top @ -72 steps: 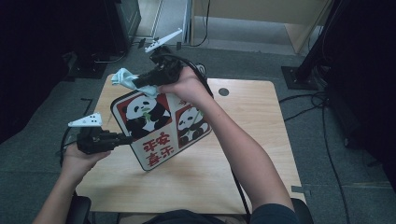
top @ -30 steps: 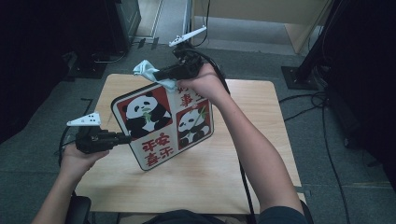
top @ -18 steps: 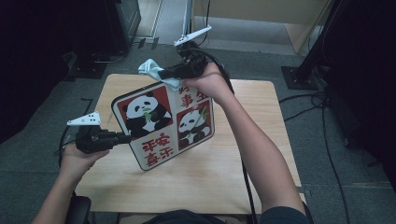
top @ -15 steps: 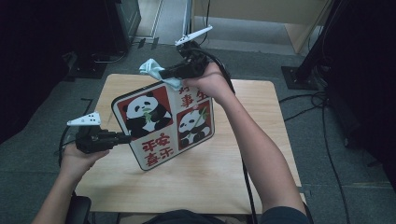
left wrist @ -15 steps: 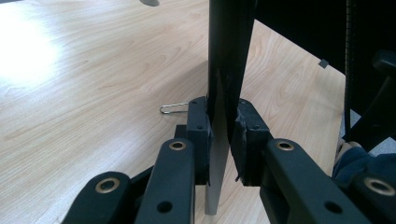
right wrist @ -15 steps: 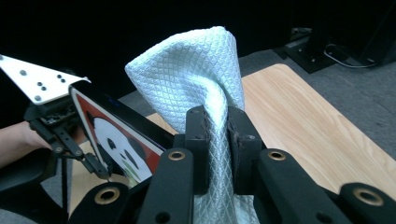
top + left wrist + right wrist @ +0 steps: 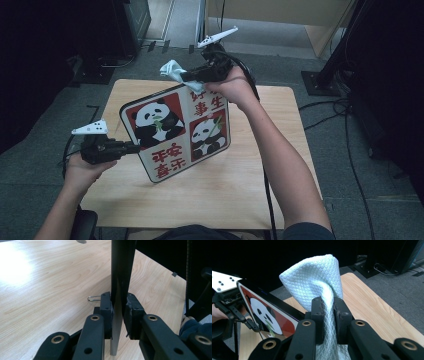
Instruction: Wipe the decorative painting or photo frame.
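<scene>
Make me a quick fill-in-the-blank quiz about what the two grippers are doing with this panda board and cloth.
1. The right gripper is shut on a pale blue ____.
2. The left gripper clamps the panda board's ____.
3. The board is held tilted above a wooden ____.
4. The board shows ____ pandas.

Missing words: cloth; edge; table; two

Left gripper [image 7: 131, 147]: near left, level, jaws clamped tight.
Right gripper [image 7: 186, 77]: far centre, jaws pinched together, pointing left.
Left forearm: enters bottom left.
Right forearm: stretched forward, bottom right.
</scene>
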Demonstrator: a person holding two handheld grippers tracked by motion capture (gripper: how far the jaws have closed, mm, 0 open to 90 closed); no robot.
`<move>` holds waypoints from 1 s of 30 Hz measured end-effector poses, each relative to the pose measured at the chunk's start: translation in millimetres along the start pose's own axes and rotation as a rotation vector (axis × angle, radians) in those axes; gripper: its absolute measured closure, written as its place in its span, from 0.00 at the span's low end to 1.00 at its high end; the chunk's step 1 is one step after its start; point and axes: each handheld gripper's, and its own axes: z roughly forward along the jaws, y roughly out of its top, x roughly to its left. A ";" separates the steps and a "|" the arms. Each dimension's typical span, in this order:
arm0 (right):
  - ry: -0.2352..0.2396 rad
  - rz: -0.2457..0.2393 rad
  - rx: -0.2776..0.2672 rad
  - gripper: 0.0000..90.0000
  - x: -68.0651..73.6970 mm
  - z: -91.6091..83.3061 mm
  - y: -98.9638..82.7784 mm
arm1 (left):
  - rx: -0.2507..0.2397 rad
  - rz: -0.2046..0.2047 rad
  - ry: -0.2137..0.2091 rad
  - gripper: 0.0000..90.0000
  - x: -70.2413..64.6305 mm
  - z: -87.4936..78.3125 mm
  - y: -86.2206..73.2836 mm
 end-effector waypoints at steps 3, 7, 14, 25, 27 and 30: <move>-0.004 0.001 0.000 0.90 -1.3 -1.9 -0.7 | 0.001 0.001 0.000 0.88 -0.2 -0.1 -0.1; 0.001 0.015 -0.004 0.90 -4.7 -5.2 -2.6 | 0.000 0.000 0.001 0.88 -0.4 -0.3 -0.2; 0.018 0.032 -0.014 0.90 -11.7 -9.0 -5.5 | 0.000 -0.005 0.009 0.88 -0.3 -0.3 0.0; -0.012 0.042 -0.010 0.90 -19.2 -20.7 -9.3 | -0.003 -0.002 0.008 0.88 -0.9 -0.6 -0.6; -0.014 0.041 -0.010 0.90 -20.6 -21.9 -10.1 | -0.002 -0.003 0.007 0.88 -0.6 -0.6 -0.7; -0.014 0.046 -0.011 0.90 -21.6 -23.0 -10.7 | -0.001 0.002 0.010 0.88 -1.1 -0.8 -0.9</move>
